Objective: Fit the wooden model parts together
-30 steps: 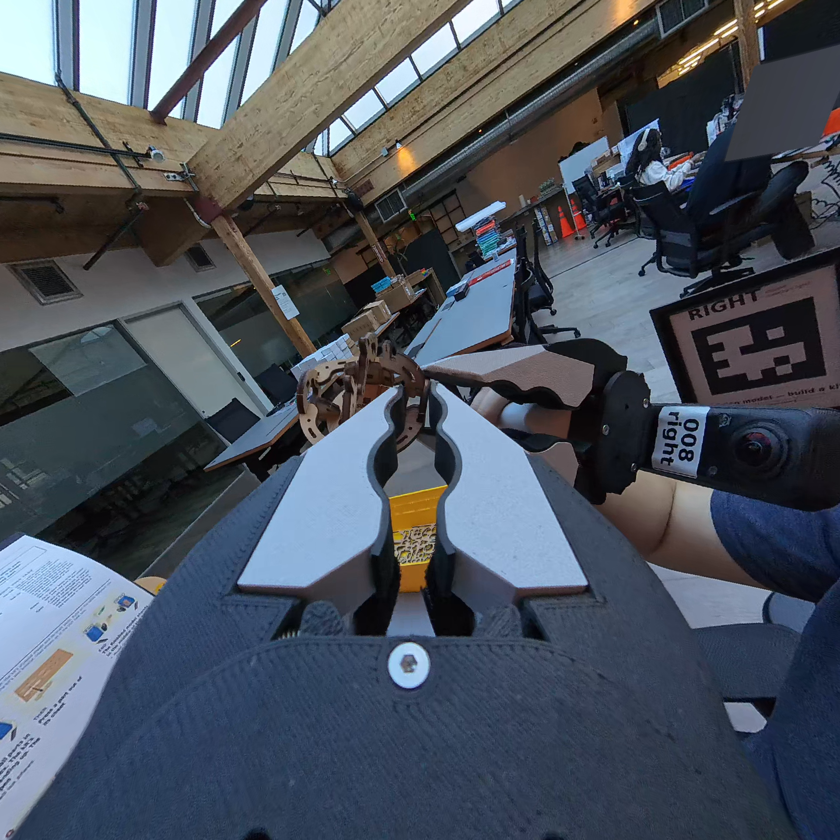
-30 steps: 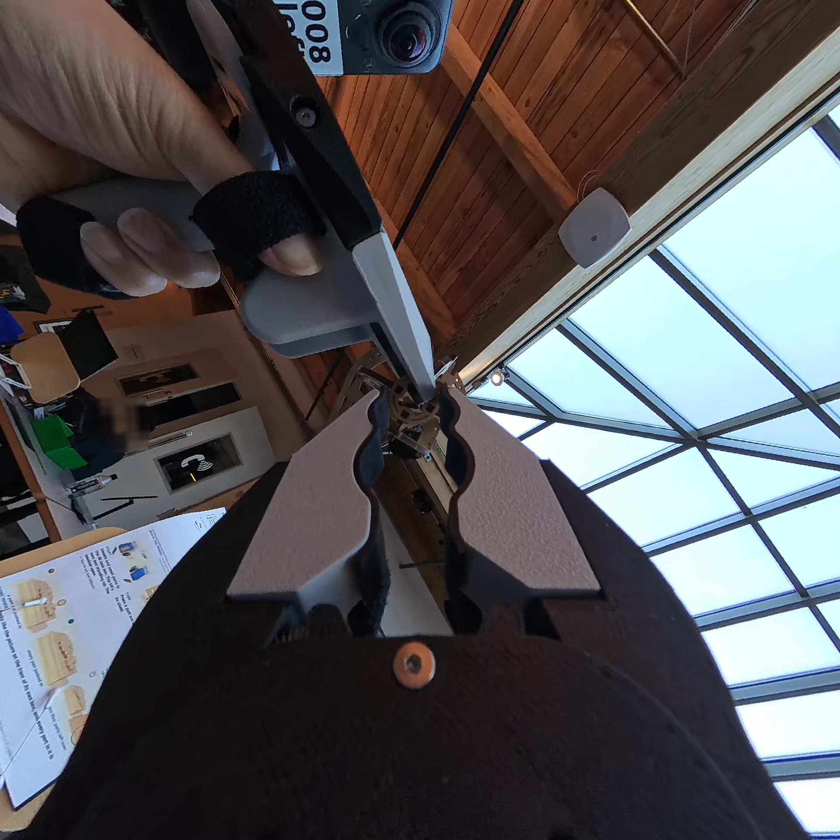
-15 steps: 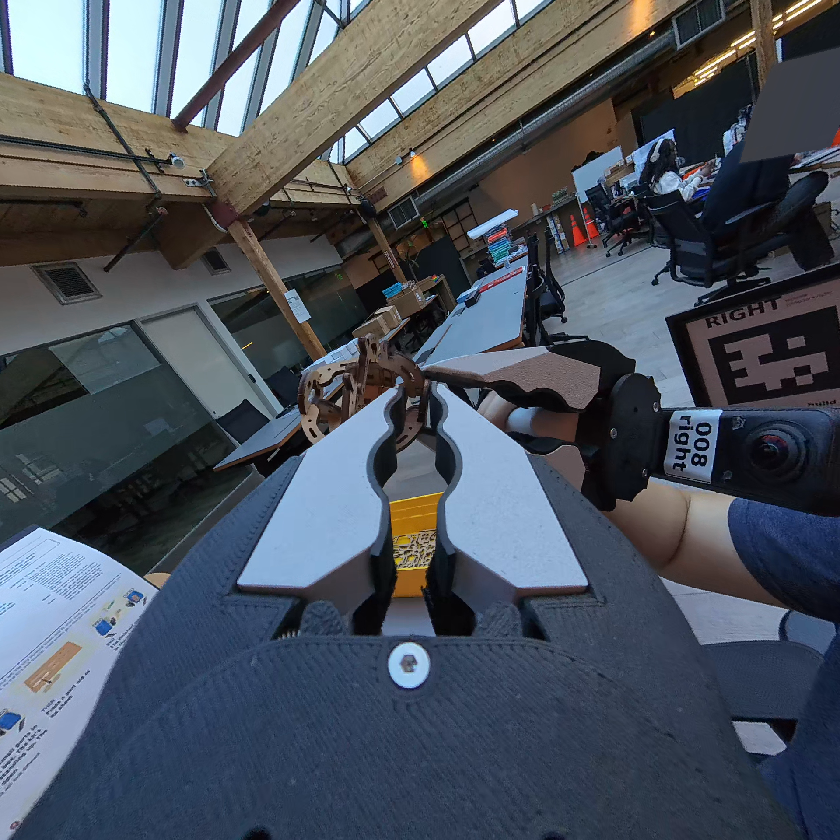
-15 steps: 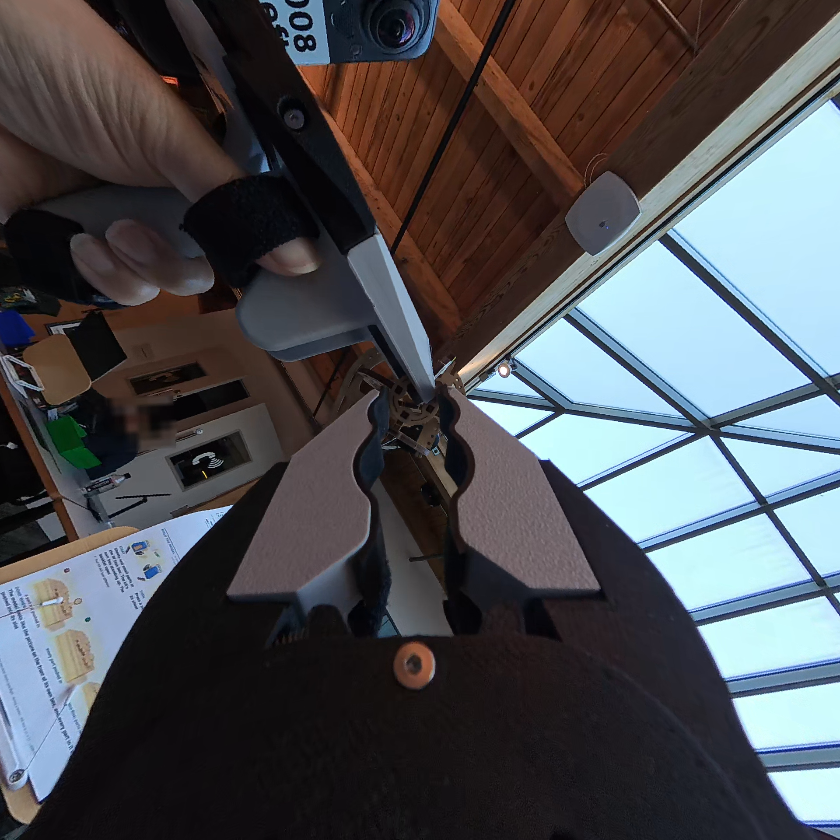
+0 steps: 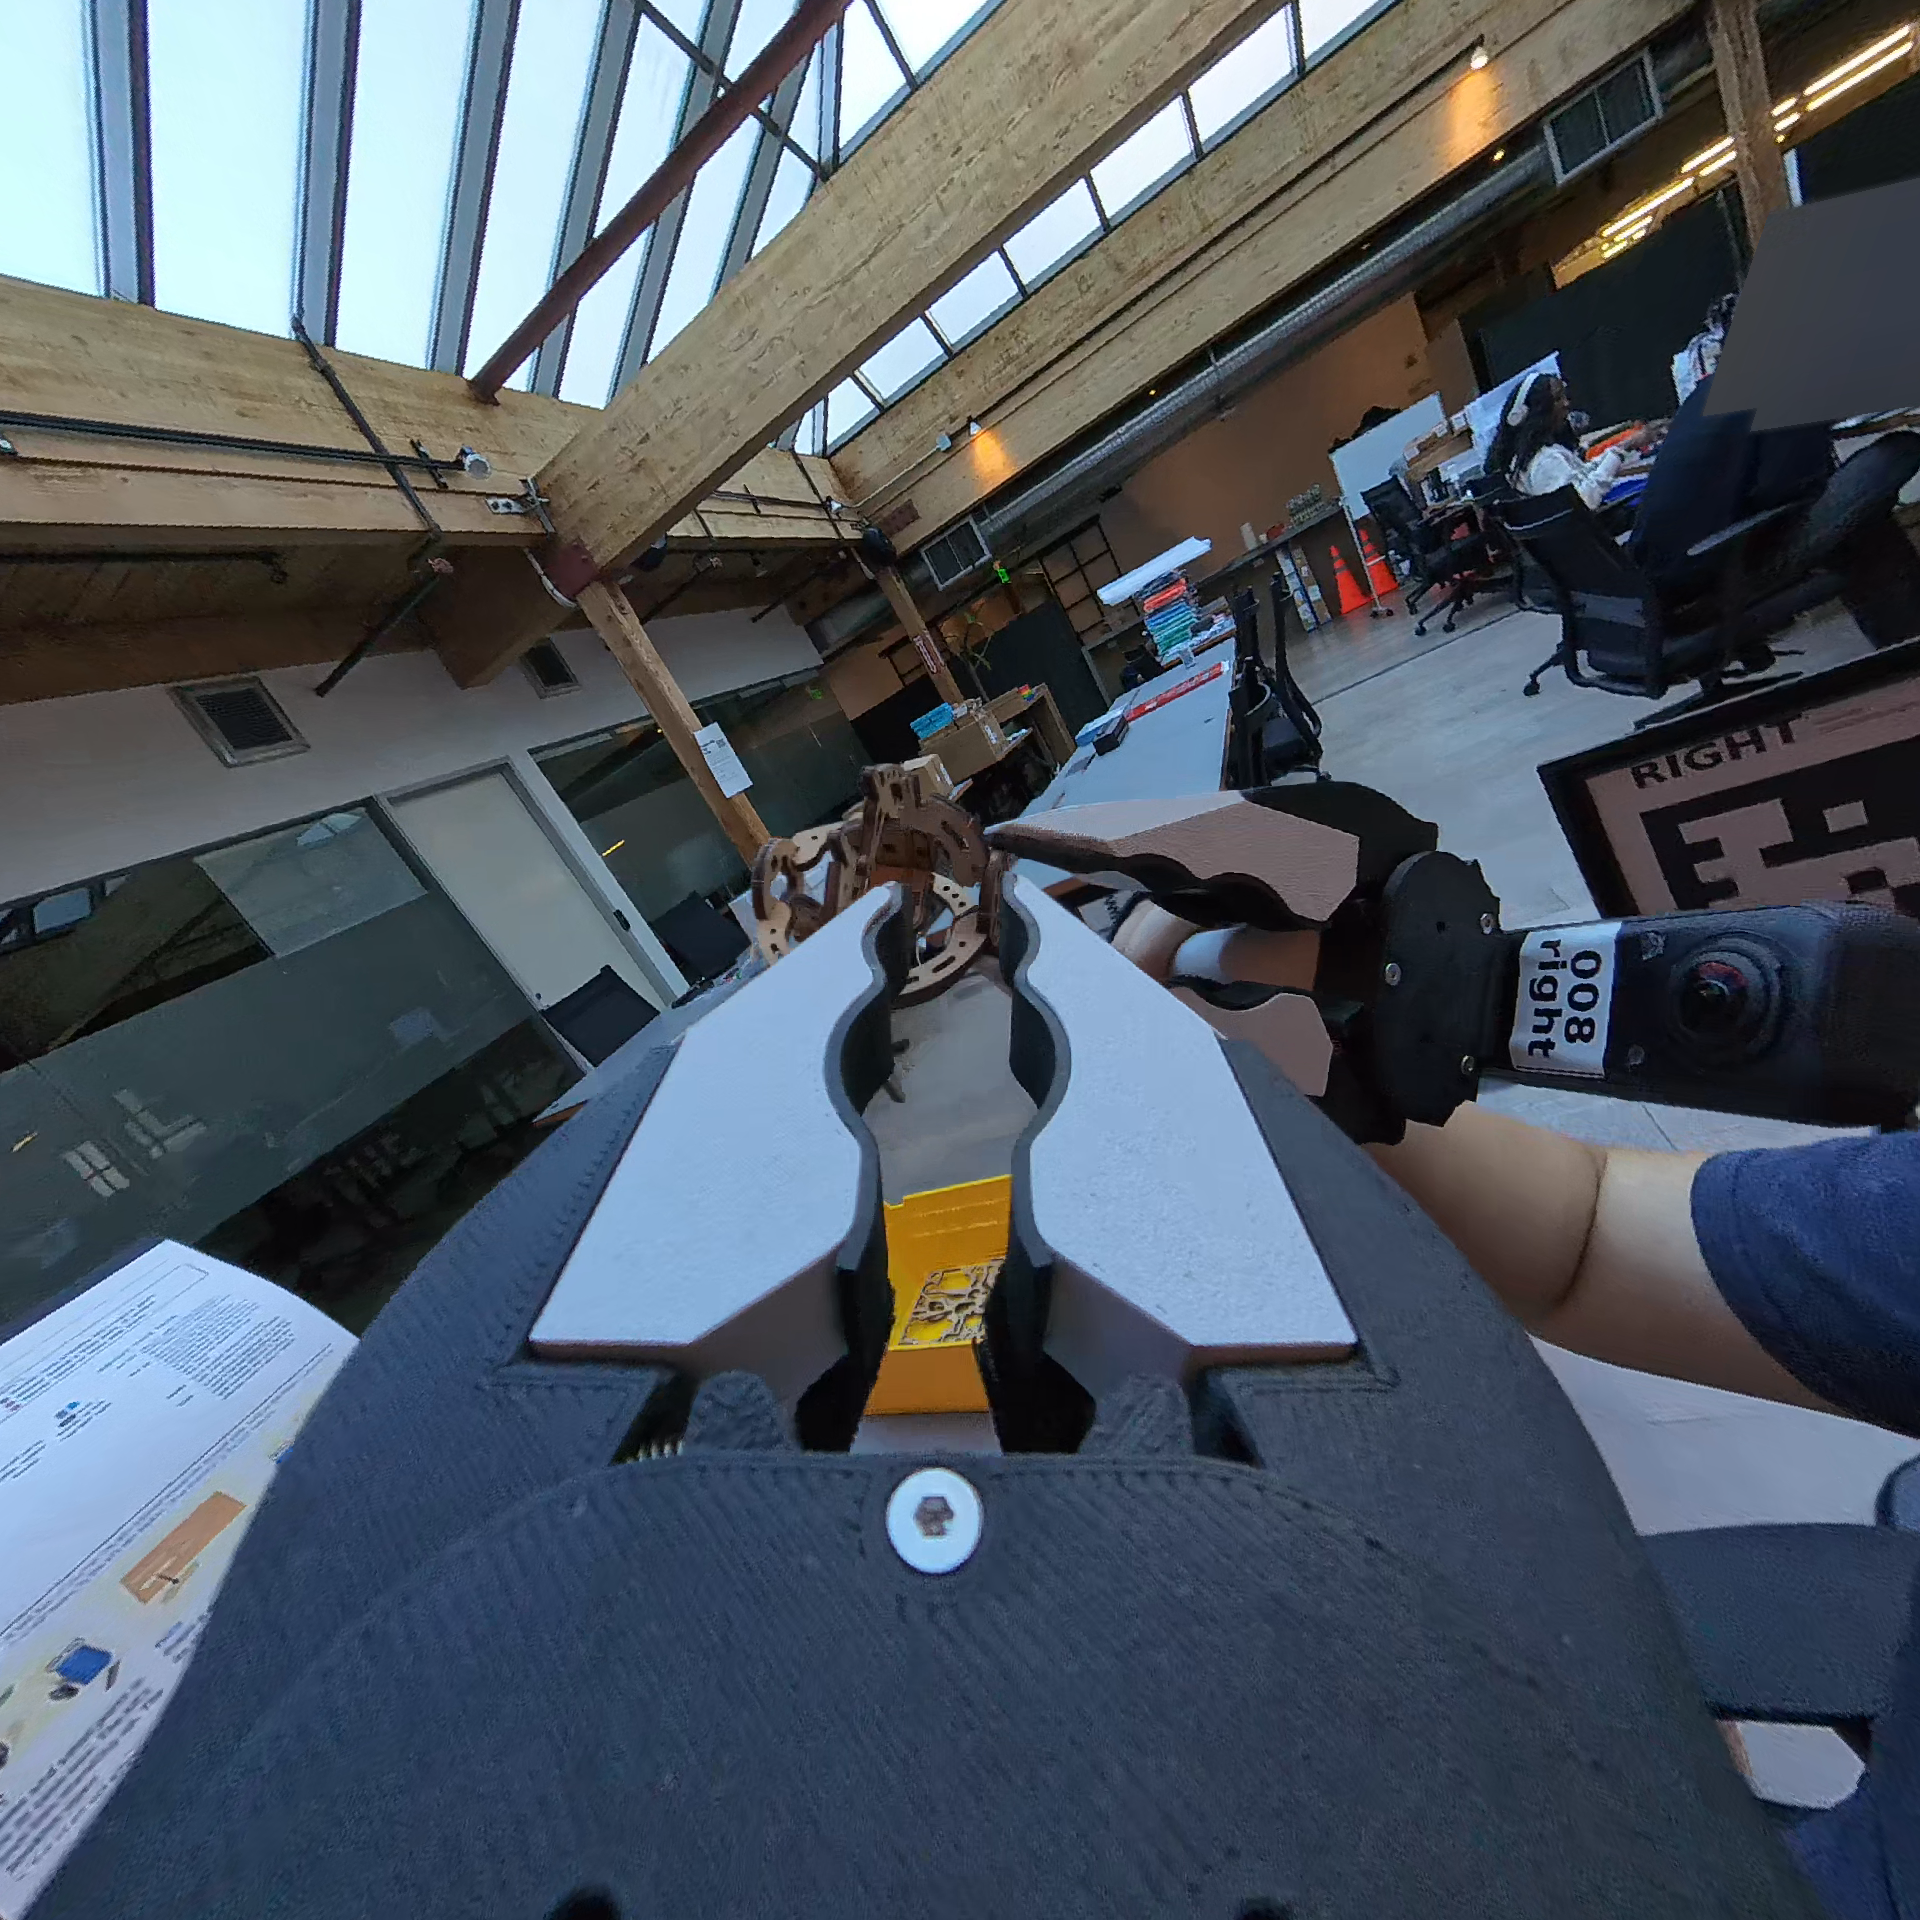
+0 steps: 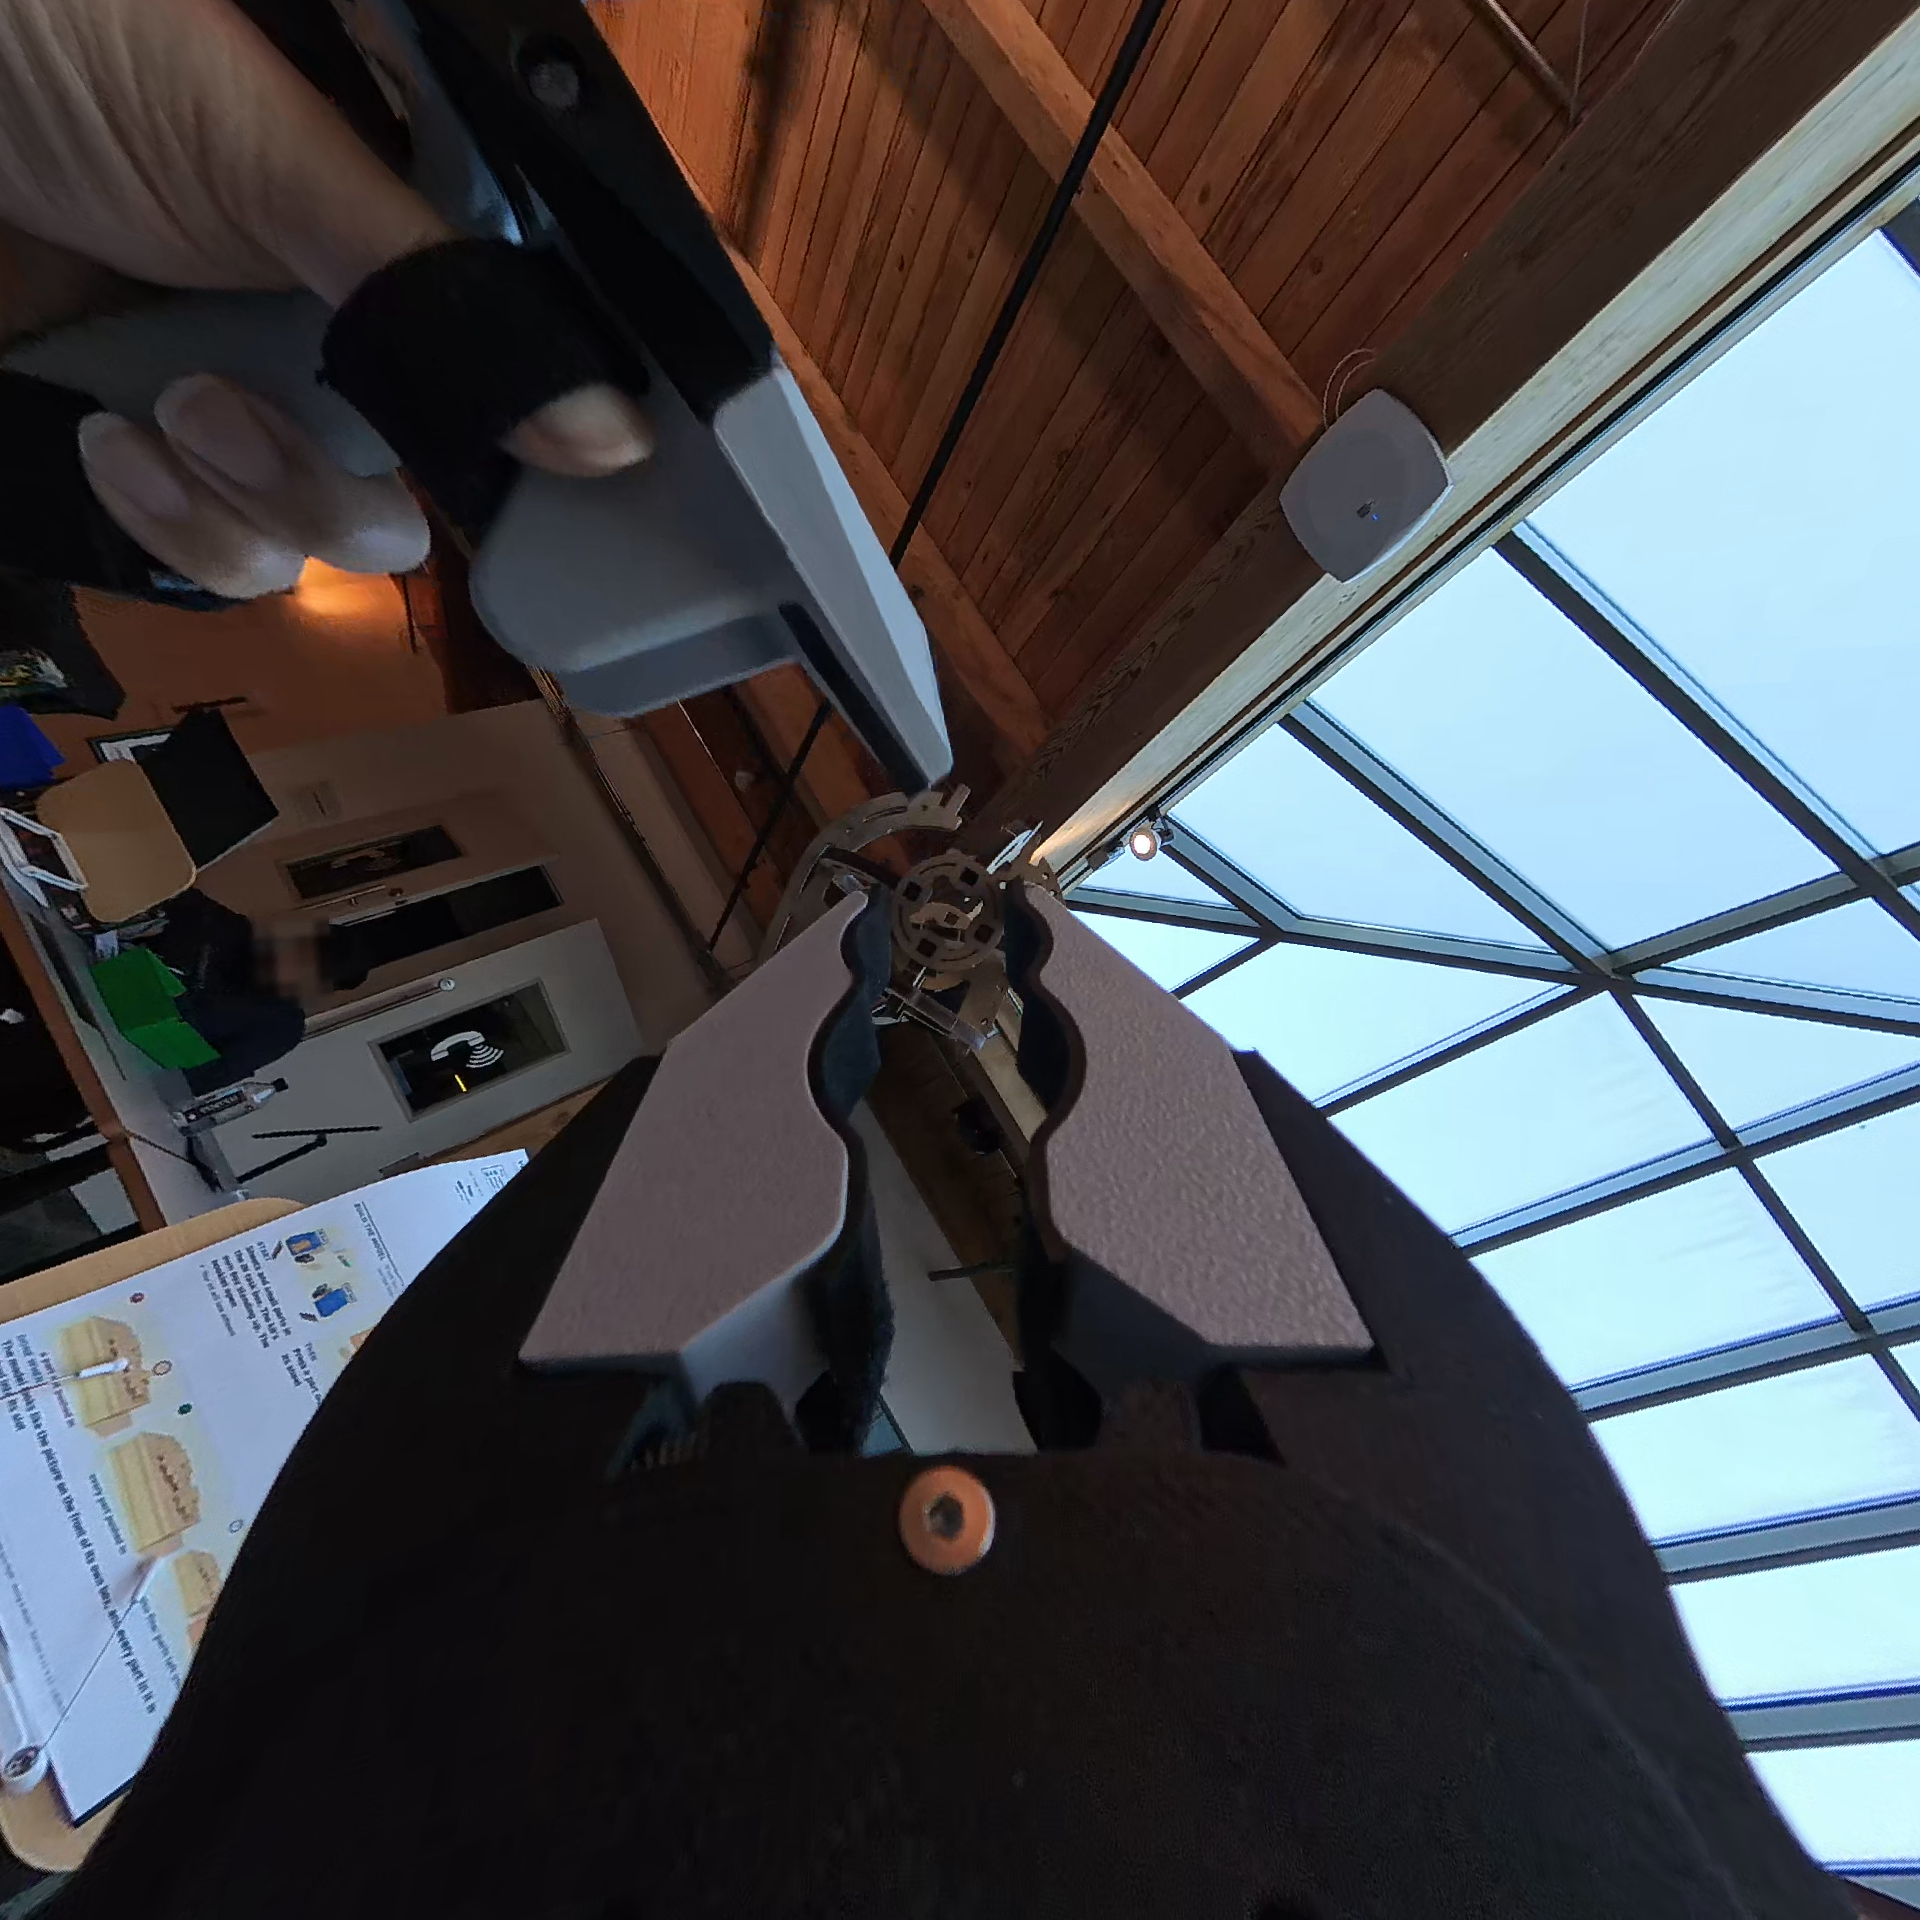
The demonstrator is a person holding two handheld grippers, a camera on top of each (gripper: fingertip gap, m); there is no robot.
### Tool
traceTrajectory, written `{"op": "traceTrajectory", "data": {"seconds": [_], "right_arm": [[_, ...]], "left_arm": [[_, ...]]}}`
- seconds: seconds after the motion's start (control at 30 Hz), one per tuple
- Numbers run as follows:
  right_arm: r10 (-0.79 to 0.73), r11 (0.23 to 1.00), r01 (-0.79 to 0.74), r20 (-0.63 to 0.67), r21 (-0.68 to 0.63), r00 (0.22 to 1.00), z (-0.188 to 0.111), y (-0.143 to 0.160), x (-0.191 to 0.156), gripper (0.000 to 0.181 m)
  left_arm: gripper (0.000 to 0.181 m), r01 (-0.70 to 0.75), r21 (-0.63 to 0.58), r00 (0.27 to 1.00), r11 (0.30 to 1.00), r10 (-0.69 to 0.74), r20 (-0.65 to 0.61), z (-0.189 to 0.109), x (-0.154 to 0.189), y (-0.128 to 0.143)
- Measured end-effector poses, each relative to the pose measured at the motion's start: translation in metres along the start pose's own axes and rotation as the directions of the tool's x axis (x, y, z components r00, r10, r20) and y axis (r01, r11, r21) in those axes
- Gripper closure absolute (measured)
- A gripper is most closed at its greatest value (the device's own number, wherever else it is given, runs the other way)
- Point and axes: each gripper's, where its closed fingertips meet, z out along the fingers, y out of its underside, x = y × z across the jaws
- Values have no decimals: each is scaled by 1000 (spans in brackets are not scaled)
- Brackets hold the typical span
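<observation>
Both grippers, left [image 5: 943, 902] and right [image 6: 943, 914], clamp the wooden model [image 5: 883, 862] aloft, tips nearly touching, open air around.

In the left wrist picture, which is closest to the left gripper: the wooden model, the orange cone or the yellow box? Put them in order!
1. wooden model: at the left gripper fingertips.
2. yellow box: below, on the table under the fingers.
3. orange cone: far across the room, upper right.
</observation>
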Motion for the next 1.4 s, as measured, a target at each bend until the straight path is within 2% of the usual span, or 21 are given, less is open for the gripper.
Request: {"op": "traceTrajectory", "data": {"seconds": [0.13,0.27,0.47,0.67,0.97,1.4], "right_arm": [[16,1000,-16,12,-10,1000,0,2,1,162],[28,999,-28,17,-21,999,3,3,2,162],[2,1000,-2,0,19,1000,2,-5,0,162],[-40,998,41,-24,48,999,-3,-11,0,162],[-67,995,70,-55,70,996,-7,-16,1,162],[-60,992,68,-80,107,995,-13,-21,2,162]], "left_arm": [[167,20,24,1000,1000,-21,12,-13,-4,-7],[164,20,-15,1000,1000,-20,-7,-9,-3,-1],[160,-120,-26,993,992,119,-13,3,11,1],[161,-175,-43,984,984,176,29,6,12,1],[167,-203,-46,978,978,204,35,10,18,5],[165,-214,-30,976,976,215,24,12,23,5]]}}
